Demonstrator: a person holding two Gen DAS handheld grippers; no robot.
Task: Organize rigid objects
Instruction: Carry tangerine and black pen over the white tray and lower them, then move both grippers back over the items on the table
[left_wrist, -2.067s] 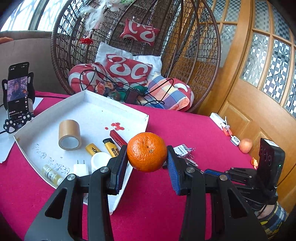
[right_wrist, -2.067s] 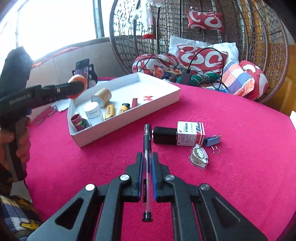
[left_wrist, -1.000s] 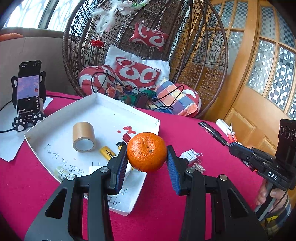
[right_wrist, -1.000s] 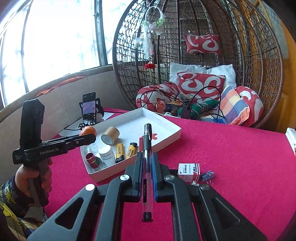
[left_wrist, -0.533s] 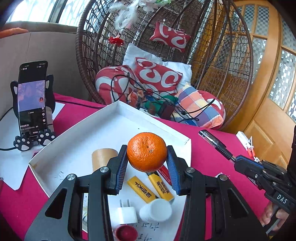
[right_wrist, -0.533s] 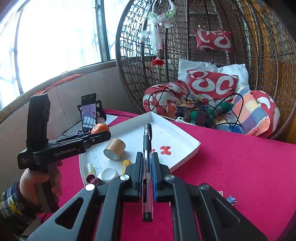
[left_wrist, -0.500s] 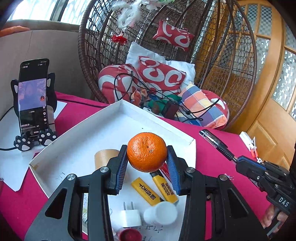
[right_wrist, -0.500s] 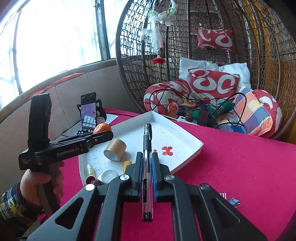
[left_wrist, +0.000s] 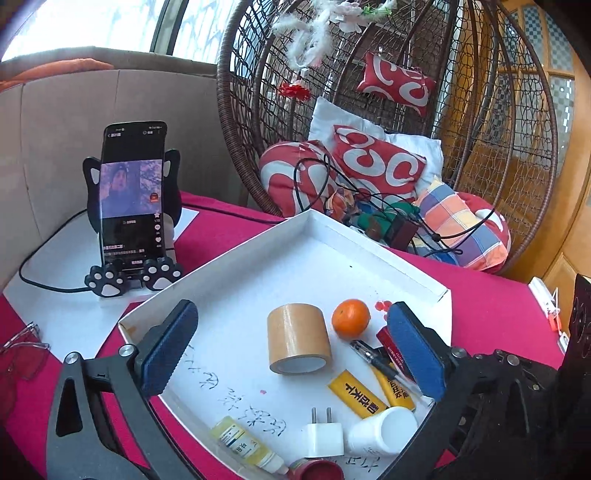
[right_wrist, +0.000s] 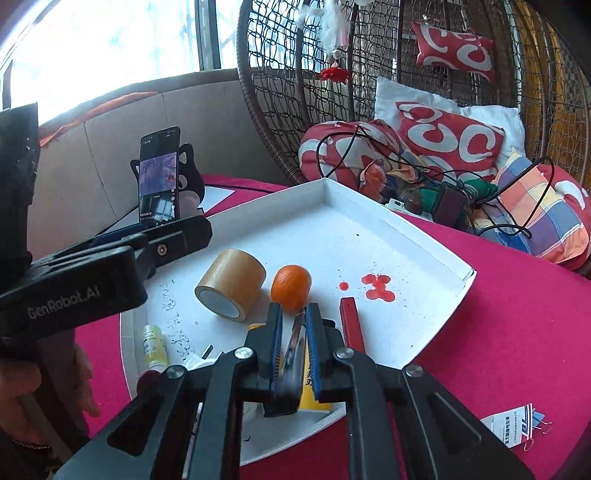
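Observation:
The white tray (left_wrist: 369, 254) (right_wrist: 424, 258) sits on the red table. The orange (left_wrist: 350, 318) (right_wrist: 290, 286) rests inside it beside a roll of brown tape (left_wrist: 298, 342) (right_wrist: 231, 282). My left gripper (left_wrist: 291, 354) is open and empty above the tray, also seen in the right wrist view (right_wrist: 147, 240). The black pen (left_wrist: 380, 363) (right_wrist: 293, 354) lies low in the tray between the slightly parted jaws of my right gripper (right_wrist: 294, 321); whether they still grip it is unclear.
The tray also holds yellow lighters (left_wrist: 357, 394), a white plug (left_wrist: 322, 436), a white bottle (left_wrist: 384, 434), a small dropper bottle (left_wrist: 243, 445) and a red stick (right_wrist: 352, 325). A phone on a stand (left_wrist: 129, 203) stands left. A small box with clips (right_wrist: 517, 424) lies on the table.
My left gripper opened and let the orange go into the tray. My right gripper moved down over the tray with the pen, which now lies low among the items.

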